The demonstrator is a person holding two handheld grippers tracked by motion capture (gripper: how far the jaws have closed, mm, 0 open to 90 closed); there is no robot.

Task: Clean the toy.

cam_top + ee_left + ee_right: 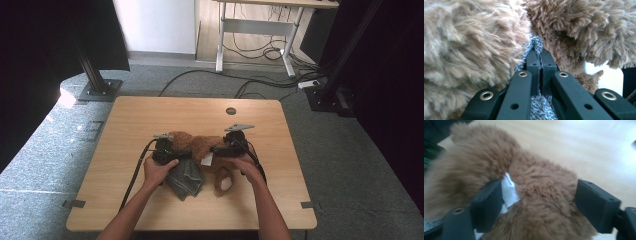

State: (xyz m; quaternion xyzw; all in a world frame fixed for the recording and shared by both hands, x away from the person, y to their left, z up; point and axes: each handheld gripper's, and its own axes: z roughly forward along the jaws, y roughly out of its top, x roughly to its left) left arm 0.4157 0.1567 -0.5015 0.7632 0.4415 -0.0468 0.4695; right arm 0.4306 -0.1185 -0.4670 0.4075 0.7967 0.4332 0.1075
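My left tool point(176, 150) is clamped on the grey cloth point(186, 177) beside the brown plush toy point(200, 146). My right tool point(218, 149) stands apart around the toy's body, pads not pressing, at the middle of the desk point(140, 115).

My left hand point(157, 171) rests low near the middle of the table, wrapped around the left gripper point(172, 151), which points right and slightly away from me. Its jaws are pressed together, pinching a fold of grey knitted cloth point(537, 43) at their tips. My right hand point(248, 167) holds the right gripper point(214, 149) pointing left, toward the other one, so the two nearly face each other. Its jaws stand wide apart with the brown plush toy point(541, 195) between them. Both my forearms come in from the near edge, angled inward.
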